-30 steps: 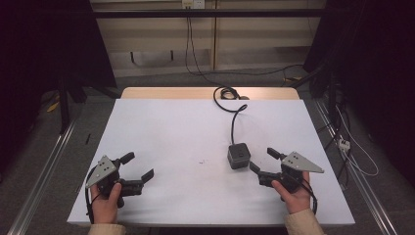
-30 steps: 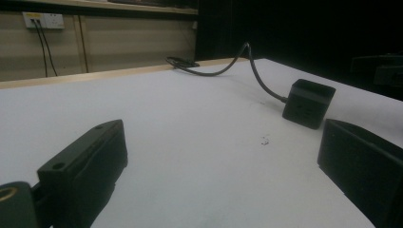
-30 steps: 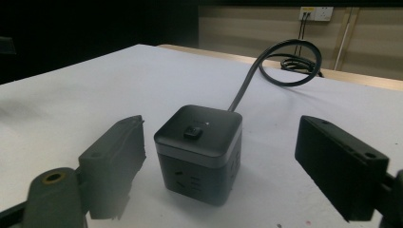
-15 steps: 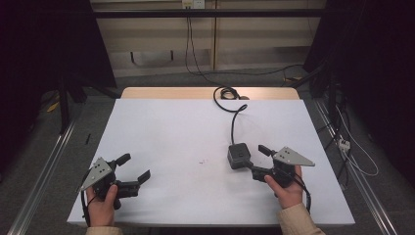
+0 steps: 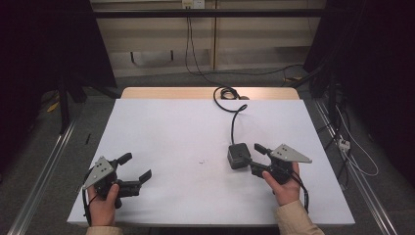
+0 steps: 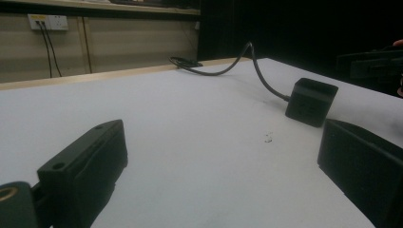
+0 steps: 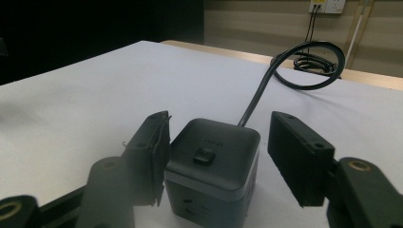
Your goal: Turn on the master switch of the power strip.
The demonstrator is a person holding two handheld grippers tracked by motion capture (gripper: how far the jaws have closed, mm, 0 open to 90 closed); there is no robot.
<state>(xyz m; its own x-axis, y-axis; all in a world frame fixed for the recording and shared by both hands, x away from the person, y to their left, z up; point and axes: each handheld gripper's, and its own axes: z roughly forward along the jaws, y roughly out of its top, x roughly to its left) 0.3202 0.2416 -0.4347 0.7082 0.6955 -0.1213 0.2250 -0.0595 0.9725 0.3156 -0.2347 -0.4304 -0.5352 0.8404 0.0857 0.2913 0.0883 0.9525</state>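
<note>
**A:** Two grippers are in your hands, both low over the near part of the white table (image 5: 161, 127). What do you want checked first?

**B:** The right one. How does it stand?

**A:** Your right gripper (image 5: 250, 156) sits at the near right, its jaws pointing left at the dark cube-shaped power block (image 5: 238, 155). They have just been closing, and the block is now between them. In the right gripper view (image 7: 216, 161) the left-hand jaw lies against the block's side, or very nearly; the other jaw stands off it with a clear gap. So you are not clamped on it: the jaws are partly spread around the block, not pressing it from both sides.

**B:** And the block itself?

**A:** It sits upright on the table, right of centre and towards the near edge, with a small button on top. Its black cable (image 5: 234, 122) runs from its far side away to the far edge of the table, where it curls into a loop.

**B:** My left hand?

**A:** Your left gripper (image 5: 134, 169) is at the near left, well apart from the block. Its jaws are spread wide with nothing between them; the left gripper view (image 6: 218, 166) shows bare table in the gap, and the block (image 6: 311, 101) farther off to the right. A tiny speck (image 5: 201, 161) lies on the table between your two grippers, nearer the block.
</note>
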